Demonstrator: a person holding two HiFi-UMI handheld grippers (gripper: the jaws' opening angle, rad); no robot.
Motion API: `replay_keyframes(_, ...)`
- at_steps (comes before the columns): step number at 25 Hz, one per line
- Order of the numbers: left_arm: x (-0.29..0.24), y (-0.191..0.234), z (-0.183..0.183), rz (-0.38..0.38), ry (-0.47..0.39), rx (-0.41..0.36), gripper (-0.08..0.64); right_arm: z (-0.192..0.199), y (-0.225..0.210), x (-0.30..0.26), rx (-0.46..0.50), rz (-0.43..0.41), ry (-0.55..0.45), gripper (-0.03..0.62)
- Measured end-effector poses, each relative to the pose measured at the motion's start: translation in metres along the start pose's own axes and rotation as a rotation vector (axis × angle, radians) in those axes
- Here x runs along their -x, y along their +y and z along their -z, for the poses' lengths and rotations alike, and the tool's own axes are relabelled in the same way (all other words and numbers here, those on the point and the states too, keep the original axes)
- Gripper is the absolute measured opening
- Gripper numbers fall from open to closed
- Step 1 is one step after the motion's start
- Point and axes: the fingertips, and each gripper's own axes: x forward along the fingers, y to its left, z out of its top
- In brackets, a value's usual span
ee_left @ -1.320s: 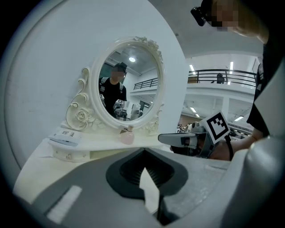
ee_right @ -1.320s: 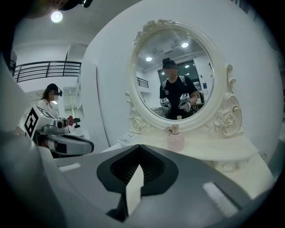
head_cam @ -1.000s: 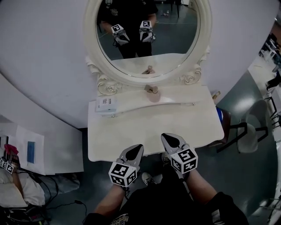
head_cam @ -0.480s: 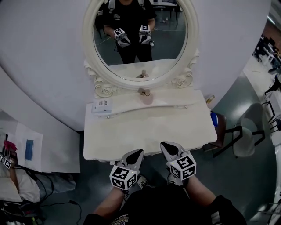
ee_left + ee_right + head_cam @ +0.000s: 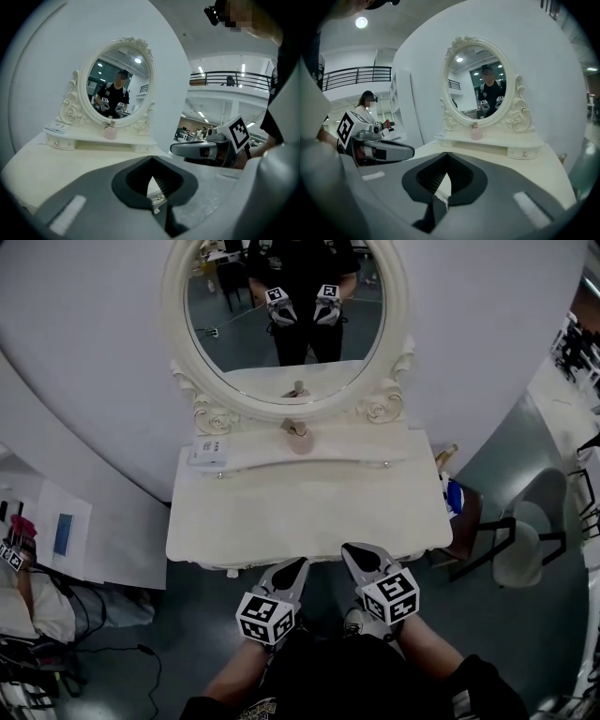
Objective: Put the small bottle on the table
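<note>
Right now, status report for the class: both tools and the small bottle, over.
Left tool and right tool shut, empty, at the table's near edge. Small bottle upright on the raised shelf under the mirror. Nothing between tools and bottle.

The left gripper [image 5: 294, 567] and right gripper [image 5: 357, 553] hang side by side at the near edge of the white table [image 5: 309, 512], jaw tips together. Well beyond them, the small bottle [image 5: 298, 439] stands on a raised shelf [image 5: 361, 450] under the oval mirror [image 5: 286, 315]. A flat box [image 5: 208, 453] lies far ahead-left.
</note>
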Motion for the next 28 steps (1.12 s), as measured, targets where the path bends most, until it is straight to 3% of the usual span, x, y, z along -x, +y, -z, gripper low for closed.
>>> replay_keyframes(12, -0.008, -0.033, 0.013, -0.054, -0.032, 0.032, 0.0, 0.014, -0.006, 0.027, 0.045, -0.075, 0.028, 0.028)
replay_keyframes(28, -0.016, -0.024, 0.012, -0.041, -0.014, 0.031, 0.0, 0.016, -0.01, 0.017, 0.033, -0.071, 0.038, 0.028)
